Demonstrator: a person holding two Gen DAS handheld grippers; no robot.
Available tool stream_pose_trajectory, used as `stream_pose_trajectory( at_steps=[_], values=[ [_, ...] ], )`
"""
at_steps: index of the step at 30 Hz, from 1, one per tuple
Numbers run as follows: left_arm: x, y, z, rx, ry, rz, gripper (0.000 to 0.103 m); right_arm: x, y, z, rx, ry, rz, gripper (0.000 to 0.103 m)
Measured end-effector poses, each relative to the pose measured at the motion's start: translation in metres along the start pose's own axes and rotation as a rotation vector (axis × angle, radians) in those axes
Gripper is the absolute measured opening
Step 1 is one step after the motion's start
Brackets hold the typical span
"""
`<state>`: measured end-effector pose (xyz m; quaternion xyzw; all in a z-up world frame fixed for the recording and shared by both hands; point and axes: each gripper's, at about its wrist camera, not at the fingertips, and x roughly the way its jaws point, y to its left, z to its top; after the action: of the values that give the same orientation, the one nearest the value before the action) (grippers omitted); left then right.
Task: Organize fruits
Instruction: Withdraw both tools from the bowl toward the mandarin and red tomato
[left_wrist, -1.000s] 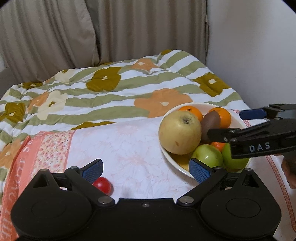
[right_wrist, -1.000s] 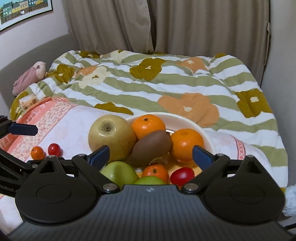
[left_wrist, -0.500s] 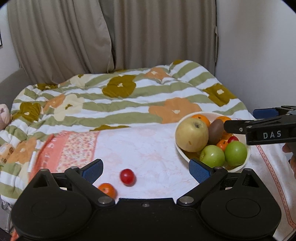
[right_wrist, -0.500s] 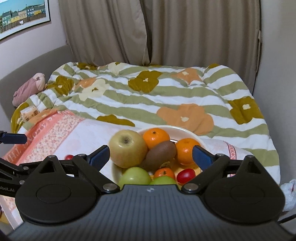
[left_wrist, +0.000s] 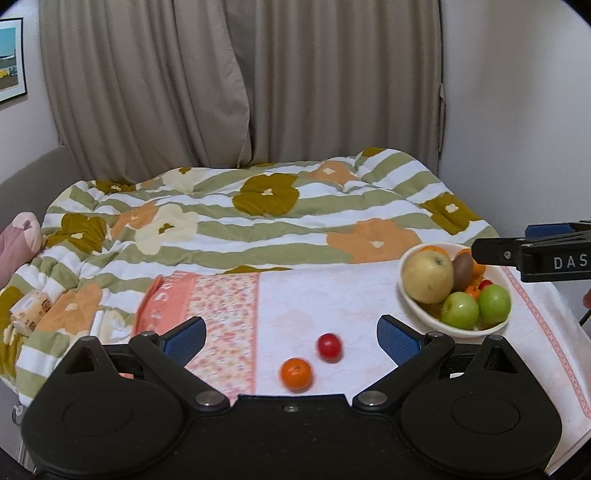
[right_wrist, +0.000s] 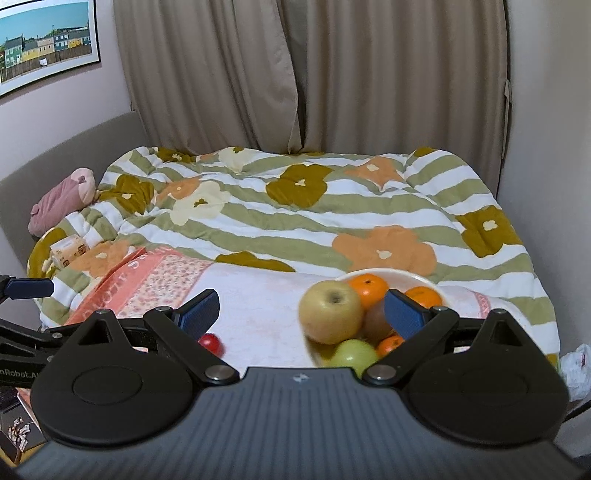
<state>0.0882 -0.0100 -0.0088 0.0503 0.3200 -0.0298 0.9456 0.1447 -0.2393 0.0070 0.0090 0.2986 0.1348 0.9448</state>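
Fruit bowl (left_wrist: 413, 314) beside spread, empty left claw (left_wrist: 291, 332); right claw (right_wrist: 301, 308) likewise spread, empty.

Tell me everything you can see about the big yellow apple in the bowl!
The big yellow apple is round, pale yellow-green with brownish speckles and a dark stem dimple on top, tilted a little. It is the largest fruit in the white bowl, sitting at the bowl's left side and rising above the rim. It leans against the brown kiwi, with an orange behind it and a green apple in front. No gripper touches it.
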Motion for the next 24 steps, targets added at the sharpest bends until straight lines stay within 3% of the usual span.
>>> stream_pose_trajectory(
  at_steps=[14,24],
  values=[
    [0.009,0.068,-0.045,-0.023,0.047,0.011,0.101,0.022,0.078,-0.041,0.011,0.047,0.011,0.103],
    [0.061,0.057,-0.071,0.067,0.064,-0.098,0.100,0.070,0.092,-0.076,0.035,0.085,-0.030,0.103]
  ],
)
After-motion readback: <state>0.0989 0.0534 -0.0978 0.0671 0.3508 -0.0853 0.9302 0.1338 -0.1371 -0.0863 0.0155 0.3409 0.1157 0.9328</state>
